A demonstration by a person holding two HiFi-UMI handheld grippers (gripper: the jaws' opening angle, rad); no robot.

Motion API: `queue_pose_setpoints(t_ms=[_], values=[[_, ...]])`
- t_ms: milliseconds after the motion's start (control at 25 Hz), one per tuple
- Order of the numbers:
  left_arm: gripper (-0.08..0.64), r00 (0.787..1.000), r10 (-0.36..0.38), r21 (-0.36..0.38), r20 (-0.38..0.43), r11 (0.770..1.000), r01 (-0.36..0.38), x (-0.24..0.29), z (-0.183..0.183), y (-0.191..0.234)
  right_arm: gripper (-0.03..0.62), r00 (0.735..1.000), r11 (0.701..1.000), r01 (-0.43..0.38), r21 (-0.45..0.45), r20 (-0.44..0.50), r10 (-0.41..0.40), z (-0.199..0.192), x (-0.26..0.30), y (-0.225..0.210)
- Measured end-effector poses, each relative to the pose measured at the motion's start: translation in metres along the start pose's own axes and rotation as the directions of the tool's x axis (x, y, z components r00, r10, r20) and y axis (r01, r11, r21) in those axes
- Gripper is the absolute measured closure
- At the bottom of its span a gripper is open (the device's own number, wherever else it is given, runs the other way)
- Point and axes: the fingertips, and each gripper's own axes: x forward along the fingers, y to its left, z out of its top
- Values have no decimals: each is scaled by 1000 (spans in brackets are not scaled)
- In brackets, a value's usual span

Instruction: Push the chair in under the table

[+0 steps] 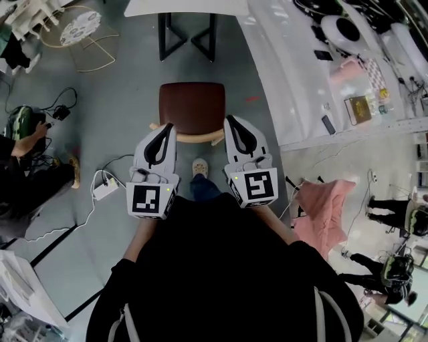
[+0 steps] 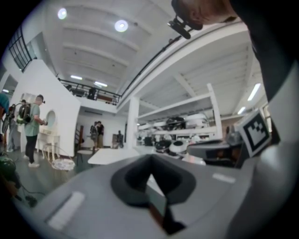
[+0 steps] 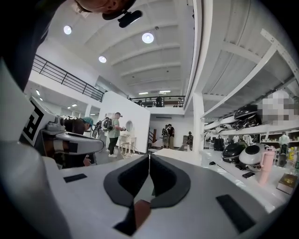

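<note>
Head view: chair (image 1: 192, 107) beyond left gripper (image 1: 166, 129)

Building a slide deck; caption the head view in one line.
Left gripper and right gripper, both shut, at the wooden backrest of a brown-seated chair standing short of the white table.

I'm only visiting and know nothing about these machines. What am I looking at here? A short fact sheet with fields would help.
chair: brown seat, pale wooden backrest, standing short of the table
table: white top, black legs, ahead of the chair
left gripper: jaws together, nothing between them, tip at the backrest's left end
right gripper: jaws together, nothing between them, tip at the backrest's right end
contact with backrest: cannot tell
progress: chair not yet under the table
</note>
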Motion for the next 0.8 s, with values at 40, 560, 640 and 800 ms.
queue_pose_setpoints(t_ms=[40,560,640,800], values=[[551,1000,6,-2,1,1000,-6,11,0,5,571,1000,1000,-5,-3,-1,5,-1,10,-7],[551,1000,27,-14,-16,1000,-27,99,-11,33,569,996,998,-50,24,-66,52,-33,85,-57],[551,999,21,-4,-34,1000,-21,105,-17,37,570,995,999,-40,19,-85,41,-36,91,-60],[551,999,-10,-11,-52,1000,9,113,-31,46,569,995,999,-43,14,-84,44,-46,100,-57]])
